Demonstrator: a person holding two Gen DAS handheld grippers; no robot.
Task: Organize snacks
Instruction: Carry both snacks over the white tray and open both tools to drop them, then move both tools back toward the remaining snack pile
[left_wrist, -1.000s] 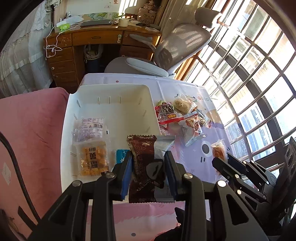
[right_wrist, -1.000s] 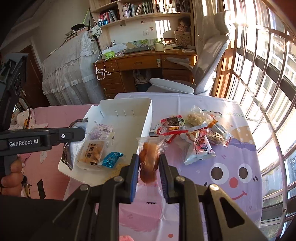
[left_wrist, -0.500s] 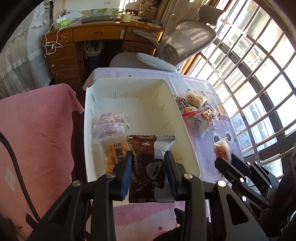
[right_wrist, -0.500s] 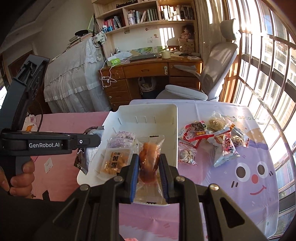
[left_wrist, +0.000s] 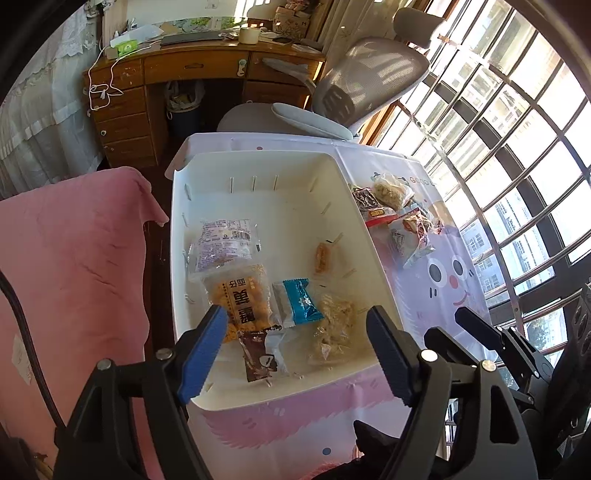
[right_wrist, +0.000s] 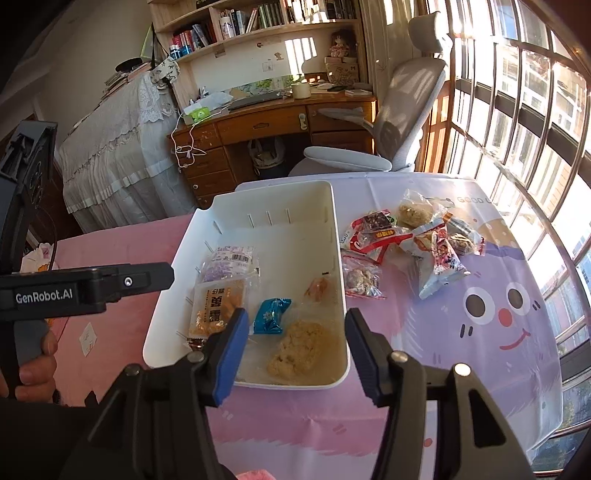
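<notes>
A white bin (left_wrist: 258, 162) (right_wrist: 273, 188) holds several snack packets. My left gripper (left_wrist: 295, 314) hangs over its near end, jaws opening, nothing between the pads. The brown packet (left_wrist: 258, 354) lies on the bin floor below it, beside a yellow packet (left_wrist: 240, 299) and a blue one (left_wrist: 301, 301). My right gripper (right_wrist: 295, 317) is also over the near end, jaws opening and empty. The clear packet with an orange snack (right_wrist: 317, 288) (left_wrist: 322, 257) rests by the bin's right wall. A pile of loose snacks (right_wrist: 406, 240) lies on the tablecloth right of the bin.
The tablecloth with a cartoon face (right_wrist: 491, 306) covers the table up to the barred window (right_wrist: 535, 110). A grey office chair (right_wrist: 402, 110) and a wooden desk (right_wrist: 266, 125) stand behind. Pink cloth (left_wrist: 74, 258) lies left of the bin.
Both grippers moved over the bin and opened. The brown packet dropped from the left one and the orange snack packet from the right one; both now lie in the bin.
</notes>
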